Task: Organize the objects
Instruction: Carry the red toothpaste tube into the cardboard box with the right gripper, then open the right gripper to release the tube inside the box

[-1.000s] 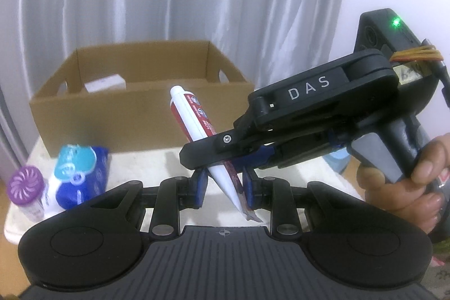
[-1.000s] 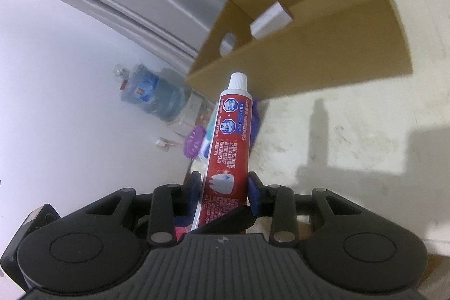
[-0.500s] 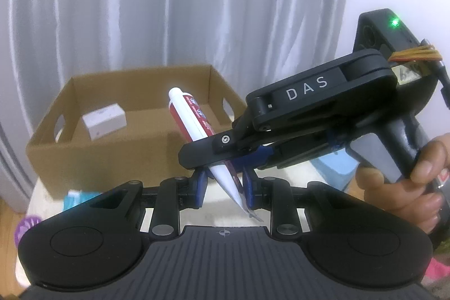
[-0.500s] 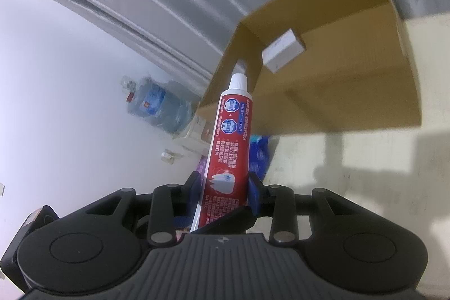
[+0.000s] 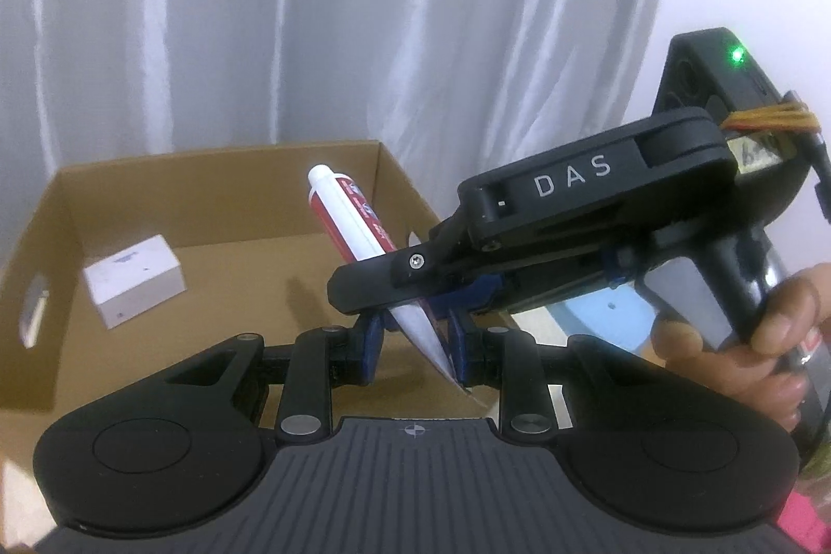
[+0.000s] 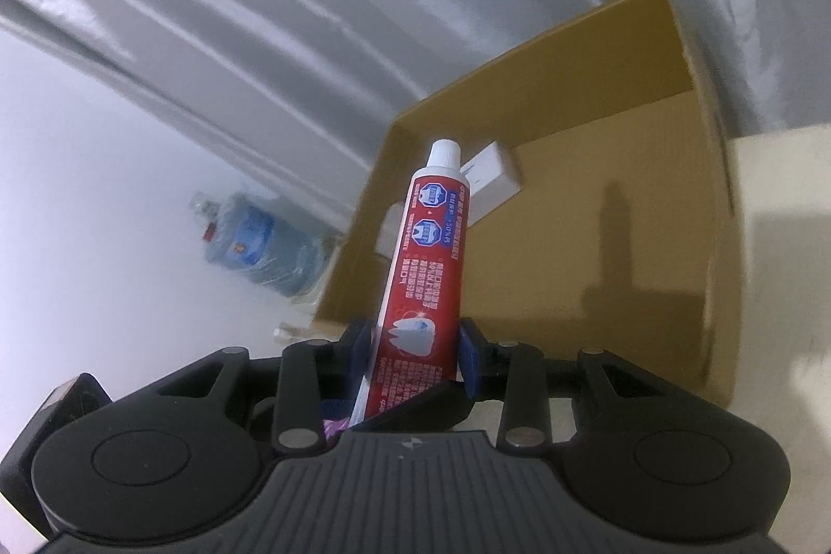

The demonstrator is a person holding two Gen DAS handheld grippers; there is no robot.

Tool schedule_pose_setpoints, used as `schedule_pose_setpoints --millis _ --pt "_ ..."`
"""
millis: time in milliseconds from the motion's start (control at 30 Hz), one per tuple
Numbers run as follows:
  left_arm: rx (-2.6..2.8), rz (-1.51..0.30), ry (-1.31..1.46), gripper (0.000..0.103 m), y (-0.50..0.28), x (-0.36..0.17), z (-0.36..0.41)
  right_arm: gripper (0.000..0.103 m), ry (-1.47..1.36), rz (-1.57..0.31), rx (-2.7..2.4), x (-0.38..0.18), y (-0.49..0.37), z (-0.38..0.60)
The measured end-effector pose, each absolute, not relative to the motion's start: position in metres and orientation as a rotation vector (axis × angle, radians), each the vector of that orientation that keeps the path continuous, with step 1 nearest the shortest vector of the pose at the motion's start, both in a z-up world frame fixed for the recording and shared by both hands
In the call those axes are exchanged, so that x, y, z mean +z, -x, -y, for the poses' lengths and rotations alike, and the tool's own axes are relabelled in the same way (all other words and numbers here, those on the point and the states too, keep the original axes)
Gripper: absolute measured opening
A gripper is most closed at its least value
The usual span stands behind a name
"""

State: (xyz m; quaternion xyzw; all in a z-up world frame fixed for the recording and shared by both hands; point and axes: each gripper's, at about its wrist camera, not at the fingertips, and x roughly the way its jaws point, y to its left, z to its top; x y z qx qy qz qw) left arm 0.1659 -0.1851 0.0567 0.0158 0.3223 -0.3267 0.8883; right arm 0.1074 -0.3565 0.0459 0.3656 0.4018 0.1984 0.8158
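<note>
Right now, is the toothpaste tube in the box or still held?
Still held: both grippers clamp the toothpaste tube above the cardboard box, cap up.

Table with one box on it

Ahead of me the cream table (image 6: 779, 242) shows as a bare strip beside the open cardboard box (image 6: 597, 97), which sits directly on it; my shadow falls across that strip. In my left view the box (image 5: 218, 190) fills the middle and hides nearly all of the table under it. On the box floor a small white carton (image 5: 134, 281) rests near the left wall, below the cut-out handle hole.
</note>
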Motion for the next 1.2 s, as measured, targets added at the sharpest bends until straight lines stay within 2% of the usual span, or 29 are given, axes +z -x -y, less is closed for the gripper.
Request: schedule_pose_setpoints --millis 300,400,433,500,633,733,933,1067,1133,1200 --pt "-0.712 -0.754 -0.002 0.026 -0.229 0.034 0.210 0.042 -0.693 -0.901 0.325 0.029 -0.166 0.376" --pt "-0.683 -0.802 -0.042 0.031 -0.243 0.021 0.222 0.043 -0.577 -0.900 0.241 0.028 -0.176 0.373" --pt "-0.680 -0.810 -0.048 0.035 -0.245 0.016 0.224 0.045 -0.521 -0.893 0.205 0.029 -0.177 0.370" --pt "-0.683 -0.827 -0.048 0.041 -0.245 0.011 0.226 0.062 -0.429 -0.869 0.143 0.032 -0.176 0.364" --pt "-0.669 -0.810 -0.049 0.059 -0.239 0.009 0.221 0.063 -0.395 -0.826 0.123 0.037 -0.169 0.358" --pt "-0.644 -0.786 -0.048 0.067 -0.230 0.015 0.213 0.063 -0.414 -0.809 0.116 0.043 -0.165 0.365" --pt "-0.594 -0.724 -0.006 0.086 -0.196 0.039 0.191 0.070 -0.505 -0.741 0.107 0.061 -0.142 0.383" --pt "-0.561 -0.669 0.004 0.099 -0.175 0.056 0.178 0.081 -0.555 -0.691 0.111 0.072 -0.112 0.388" --pt "-0.539 -0.639 0.006 0.101 -0.165 0.064 0.174 0.088 -0.567 -0.666 0.117 0.077 -0.098 0.387" --pt "-0.523 -0.616 0.001 0.101 -0.147 0.073 0.168 0.099 -0.571 -0.638 0.126 0.084 -0.082 0.384"
